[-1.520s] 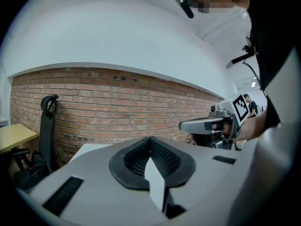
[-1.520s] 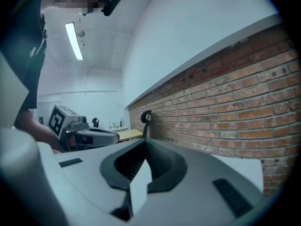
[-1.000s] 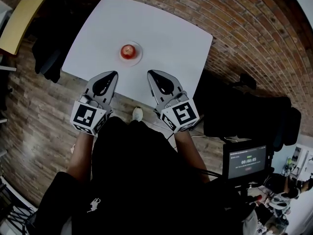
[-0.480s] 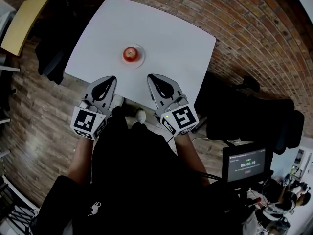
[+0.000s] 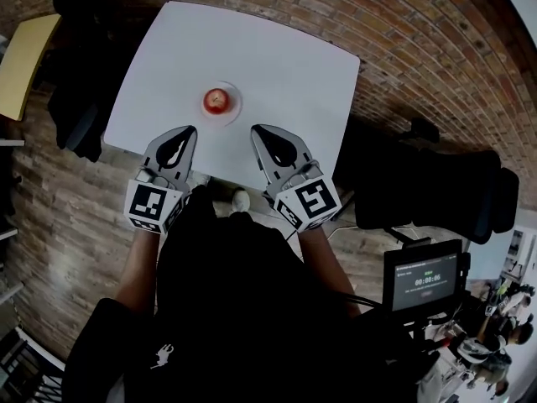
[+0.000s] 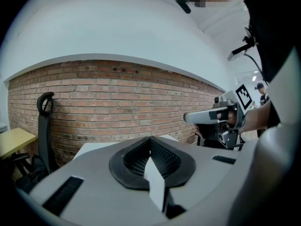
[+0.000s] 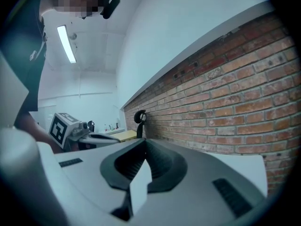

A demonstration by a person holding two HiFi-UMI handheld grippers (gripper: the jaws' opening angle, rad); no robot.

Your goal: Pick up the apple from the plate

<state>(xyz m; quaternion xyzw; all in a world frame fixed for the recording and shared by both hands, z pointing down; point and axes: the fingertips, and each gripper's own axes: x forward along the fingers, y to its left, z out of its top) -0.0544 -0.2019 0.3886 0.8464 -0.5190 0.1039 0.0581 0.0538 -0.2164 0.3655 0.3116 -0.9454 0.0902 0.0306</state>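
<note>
Far to the left of the plate, a yellow tabletop (image 5: 23,61) lies at the picture's edge. A dark chair (image 5: 80,112) stands nearer to the plate, against the left side of the white desk (image 5: 285,65).

The left tool (image 5: 188,129) is below and a little left of the plate, with its tip over the desk's near edge. Its own view shows the jaws clenched together with nothing between them. Its marker cube (image 5: 153,206) carries a black-and-white square pattern and no readable writing.

The plate (image 5: 234,107) is small and white and sits on the desk's near half. The red apple (image 5: 216,101) rests on it, touched by neither tool. Straight below the plate, past the desk's edge, a white shoe (image 5: 241,200) stands on the brick floor (image 5: 67,225). Lower down, the person's dark top bears a small white horse-and-rider logo (image 5: 162,353).

The right tool (image 5: 259,130) is below and just right of the plate, tip also over the desk's near edge and level with the left one. Its own view shows the jaws closed against each other and empty. Its cube (image 5: 309,200) likewise has only a square pattern.

Well to the right of the plate, off the desk, stands a black chair (image 5: 445,196). Below that chair, a small screen (image 5: 425,280) shows green digits that appear to read 00:00:06; its other print is too small to read.
</note>
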